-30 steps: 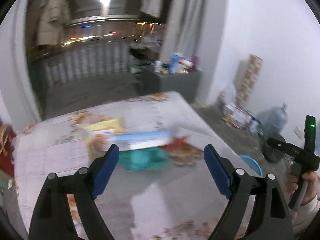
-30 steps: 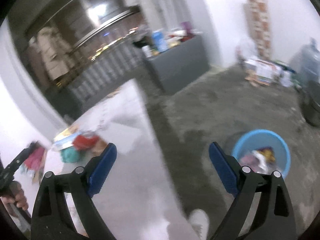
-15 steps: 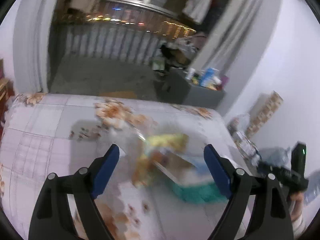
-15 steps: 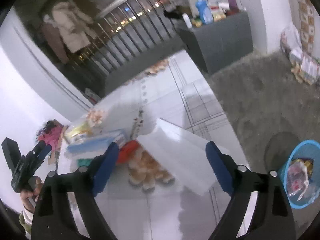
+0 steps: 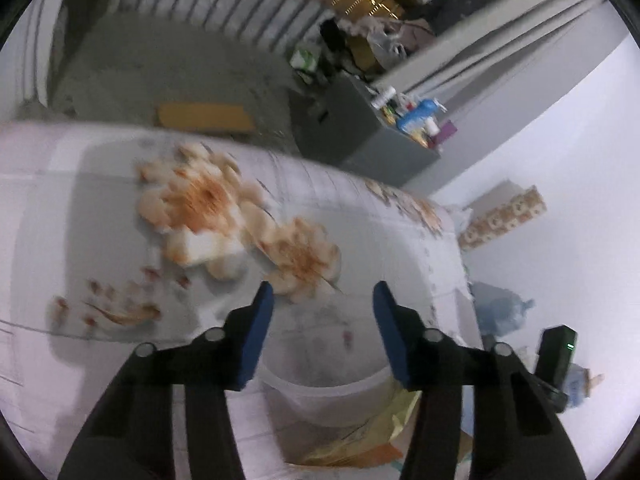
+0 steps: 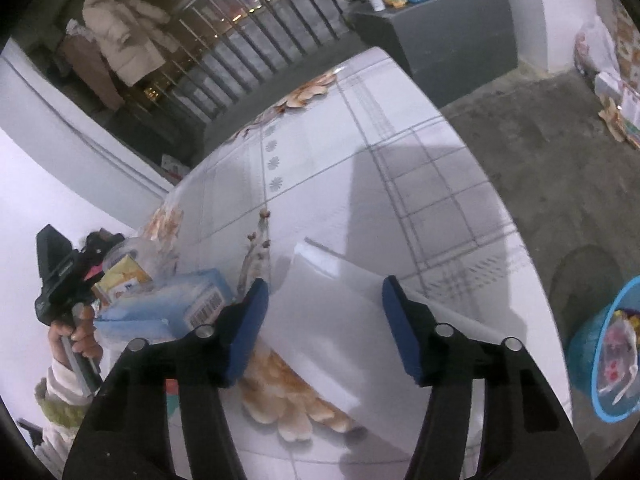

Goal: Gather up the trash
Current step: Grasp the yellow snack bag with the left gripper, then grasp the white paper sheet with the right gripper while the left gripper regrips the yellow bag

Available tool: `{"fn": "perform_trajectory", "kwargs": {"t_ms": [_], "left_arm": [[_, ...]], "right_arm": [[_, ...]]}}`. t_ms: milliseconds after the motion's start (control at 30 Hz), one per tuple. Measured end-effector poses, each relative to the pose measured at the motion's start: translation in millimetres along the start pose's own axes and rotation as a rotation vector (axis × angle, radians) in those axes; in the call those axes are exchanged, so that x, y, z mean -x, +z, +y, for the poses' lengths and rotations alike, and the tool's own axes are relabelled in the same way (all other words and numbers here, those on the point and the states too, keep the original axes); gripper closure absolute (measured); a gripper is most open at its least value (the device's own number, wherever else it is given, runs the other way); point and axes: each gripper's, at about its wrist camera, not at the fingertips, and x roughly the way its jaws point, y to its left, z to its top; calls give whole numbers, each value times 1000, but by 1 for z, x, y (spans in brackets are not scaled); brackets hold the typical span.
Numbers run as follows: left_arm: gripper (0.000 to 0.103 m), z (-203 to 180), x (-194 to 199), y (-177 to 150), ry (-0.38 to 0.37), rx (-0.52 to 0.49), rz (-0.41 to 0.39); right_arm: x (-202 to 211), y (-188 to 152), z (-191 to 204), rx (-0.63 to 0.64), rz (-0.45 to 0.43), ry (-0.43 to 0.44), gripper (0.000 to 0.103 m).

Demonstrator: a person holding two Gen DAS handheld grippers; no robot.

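Both grippers are over the floral-print plastic tablecloth table (image 6: 320,152), going for the junk piled on it.

The right gripper (image 6: 322,304) has its blue pads either side of a flat white sheet of paper or thin card (image 6: 340,332) lying on the table near the edge. Its jaws are closing, but the pads look clear of the sheet, so nothing is gripped. Just left of it sit a pale blue carton with a barcode (image 6: 168,304) and a small yellow carton (image 6: 124,276), with a clear plastic cup behind them. The blue plastic bin (image 6: 600,360), already holding some trash, is on the floor off the right side of the table.

The left gripper (image 5: 322,304) is closing too, with a clear round plastic tub (image 5: 332,396) just below its pads and a crinkly yellow wrapper (image 5: 360,440) tucked under that. It doesn't look like it's touching either 1 yet; the view is pretty blurry.

Handling guess: the white sheet is light and floppy-ish and lies flat, so pinching straight down won't catch much. I'd go for the raised far edge or the corner that overhangs, and squeeze firmly since it's probably slick. The tub is light and thin-walled, so grab it by the rim, 1 pad inside and 1 outside, and don't crush it. The cartons are stiff enough to take across their narrow sides.
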Motion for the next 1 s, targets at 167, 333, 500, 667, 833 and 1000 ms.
{"fn": "perform_trajectory", "kwargs": {"t_ms": [167,333,500,667,833,1000], "left_arm": [[66,-22,-8,-20,-73,-44,44],[67,-49,-9,-52,-129,-65,72],[67,-64,-3,-82,-182,-71,76],[67,-77,5,-114,-199,-69,79],[67,-84,16,-151,-185,-86,92],[67,-83,28,-171,-206,-59,98]], "right_arm": [[-4,-2,5,5,31,44,62],[-2,-13,10,8,58,87,67],[0,-24,12,12,69,107,70],[11,-43,13,19,75,117,71],[25,-66,10,6,72,123,71],[40,-92,11,-6,80,121,71]]}}
